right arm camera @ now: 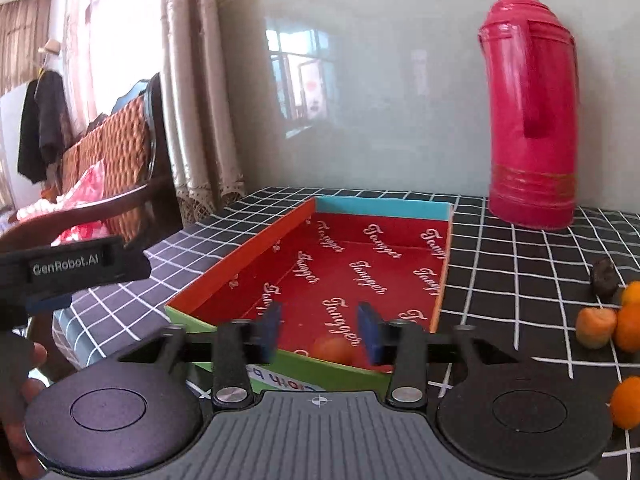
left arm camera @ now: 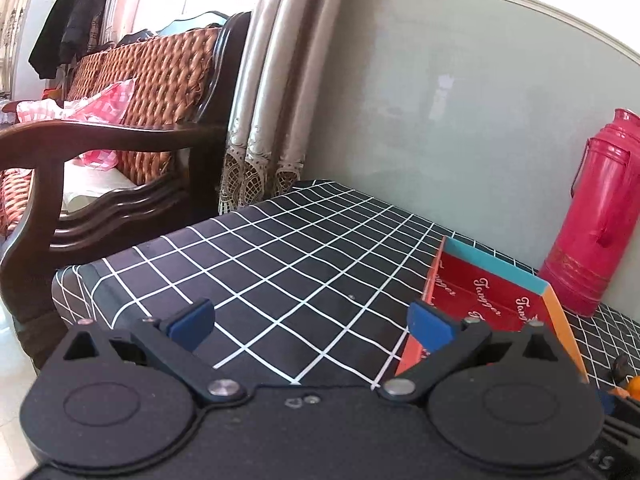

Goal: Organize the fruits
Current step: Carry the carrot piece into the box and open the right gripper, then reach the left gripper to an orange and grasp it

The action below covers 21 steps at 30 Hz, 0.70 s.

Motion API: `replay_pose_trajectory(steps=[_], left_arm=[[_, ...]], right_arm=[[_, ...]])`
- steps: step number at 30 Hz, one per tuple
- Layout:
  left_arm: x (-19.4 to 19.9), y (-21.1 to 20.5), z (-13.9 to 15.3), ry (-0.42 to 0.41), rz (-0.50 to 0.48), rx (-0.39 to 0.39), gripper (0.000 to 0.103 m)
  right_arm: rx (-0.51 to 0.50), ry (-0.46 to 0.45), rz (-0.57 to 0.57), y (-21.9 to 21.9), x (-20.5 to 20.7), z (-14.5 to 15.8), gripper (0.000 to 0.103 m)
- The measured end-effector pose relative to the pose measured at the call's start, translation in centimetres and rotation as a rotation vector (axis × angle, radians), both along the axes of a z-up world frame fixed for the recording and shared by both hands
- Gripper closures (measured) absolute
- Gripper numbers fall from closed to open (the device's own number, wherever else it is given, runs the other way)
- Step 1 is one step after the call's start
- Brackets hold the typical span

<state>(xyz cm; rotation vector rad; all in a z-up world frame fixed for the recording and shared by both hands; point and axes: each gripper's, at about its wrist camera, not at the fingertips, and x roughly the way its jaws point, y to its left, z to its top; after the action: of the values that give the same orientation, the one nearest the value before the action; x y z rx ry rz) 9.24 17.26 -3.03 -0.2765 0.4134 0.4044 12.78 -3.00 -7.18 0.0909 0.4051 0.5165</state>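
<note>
A shallow red box [right arm camera: 352, 264] with orange and teal walls lies on the checked table; it also shows in the left wrist view [left arm camera: 488, 296]. One orange fruit [right arm camera: 334, 350] lies inside it at the near end. My right gripper [right arm camera: 320, 330] is open just above that fruit, jaws apart and not touching it. Several oranges [right arm camera: 630, 324] and a paler fruit [right arm camera: 596, 326] lie on the table to the right. My left gripper [left arm camera: 310, 322] is open and empty over the cloth left of the box; its body shows in the right wrist view [right arm camera: 68, 266].
A tall pink thermos [right arm camera: 532, 104] stands behind the box near the wall. A small dark lump [right arm camera: 604, 278] lies near the oranges. A wooden sofa [left arm camera: 120, 120] stands beyond the table's left edge. The black checked cloth [left arm camera: 280, 248] covers the table.
</note>
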Motion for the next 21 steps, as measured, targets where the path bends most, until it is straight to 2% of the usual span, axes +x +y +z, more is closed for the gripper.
replay_pose_trajectory(steps=[4,9,11,12,15,21], left_arm=[[0.1,-1.0,0.1,-0.005,-0.024,0.01,0.006],[0.4,-3.1,0.3,-0.015,-0.077,0.053,0.006],[0.5,-4.0,0.4,-0.023,-0.106,0.067,0.006],[0.5,-4.5,0.5,-0.027,-0.121,0.071,0.006],[0.8,-6.1,0.5,-0.037,-0.178,0.073,0.006],[1.6,-10.7,0.4,-0.046,-0.341,0.101,0.006]], right_arm=[[0.029,-0.052,-0.044,-1.4,-0.8,0.8,0.037],[0.042,-0.057,-0.12,-3.8,-1.4,1.1,0.034],[0.046,-0.055,-0.17,-5.1,-1.7,1.1,0.021],[0.049,-0.056,-0.196,-5.8,-1.8,1.2,0.018],[0.042,-0.061,-0.294,-8.3,-2.4,1.2,0.011],[-0.023,-0.067,-0.561,-13.3,-3.5,0.9,0.0]])
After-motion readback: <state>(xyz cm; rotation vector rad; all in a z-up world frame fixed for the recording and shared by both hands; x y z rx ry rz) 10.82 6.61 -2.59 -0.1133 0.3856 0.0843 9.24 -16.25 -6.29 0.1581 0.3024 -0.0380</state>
